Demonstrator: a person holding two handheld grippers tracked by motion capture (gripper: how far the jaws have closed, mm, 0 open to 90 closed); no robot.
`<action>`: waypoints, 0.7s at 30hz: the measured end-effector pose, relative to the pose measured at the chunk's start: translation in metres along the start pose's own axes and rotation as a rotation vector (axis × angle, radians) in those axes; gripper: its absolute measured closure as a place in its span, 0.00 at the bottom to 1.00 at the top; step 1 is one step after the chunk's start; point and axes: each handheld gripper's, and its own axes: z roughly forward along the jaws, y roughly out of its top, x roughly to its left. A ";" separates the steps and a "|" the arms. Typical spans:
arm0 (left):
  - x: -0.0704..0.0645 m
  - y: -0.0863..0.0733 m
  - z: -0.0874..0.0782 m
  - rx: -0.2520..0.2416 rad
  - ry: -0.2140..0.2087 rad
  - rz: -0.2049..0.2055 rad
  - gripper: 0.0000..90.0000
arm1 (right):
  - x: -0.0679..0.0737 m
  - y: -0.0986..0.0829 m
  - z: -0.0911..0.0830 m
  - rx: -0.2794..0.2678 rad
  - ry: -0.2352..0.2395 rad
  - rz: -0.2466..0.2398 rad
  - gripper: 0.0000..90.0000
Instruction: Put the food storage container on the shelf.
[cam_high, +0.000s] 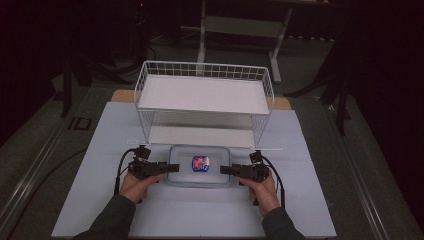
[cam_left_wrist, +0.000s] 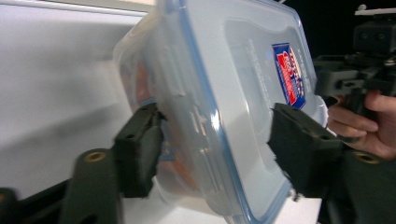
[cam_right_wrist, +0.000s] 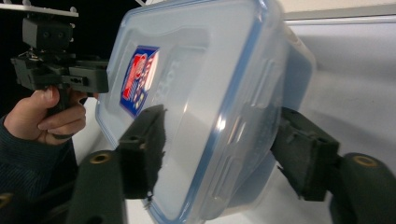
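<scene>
Two grippers, fingers (cam_left_wrist: 140, 154) straddling opposite ends of lidded plastic container (cam_high: 200, 165).

A white wire shelf rack (cam_high: 204, 102) with two tiers stood on the pale table (cam_high: 200, 215), just beyond the fingertips and well past their reach line. A wooden board edge (cam_high: 122, 96) showed behind the rack. Farther off past the fingers, a grey metal stand (cam_high: 240, 27) rose from the dark floor (cam_high: 30, 145).
</scene>
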 end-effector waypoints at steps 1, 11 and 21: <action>-0.001 -0.002 -0.002 -0.003 -0.002 0.005 0.46 | 0.000 -0.001 -0.001 -0.003 0.007 0.003 0.44; -0.008 -0.019 -0.015 -0.043 -0.023 0.049 0.57 | 0.005 -0.011 -0.015 -0.017 0.048 0.011 0.55; -0.017 -0.026 -0.018 -0.065 0.022 0.092 0.57 | 0.013 -0.019 -0.016 -0.056 0.025 -0.049 0.53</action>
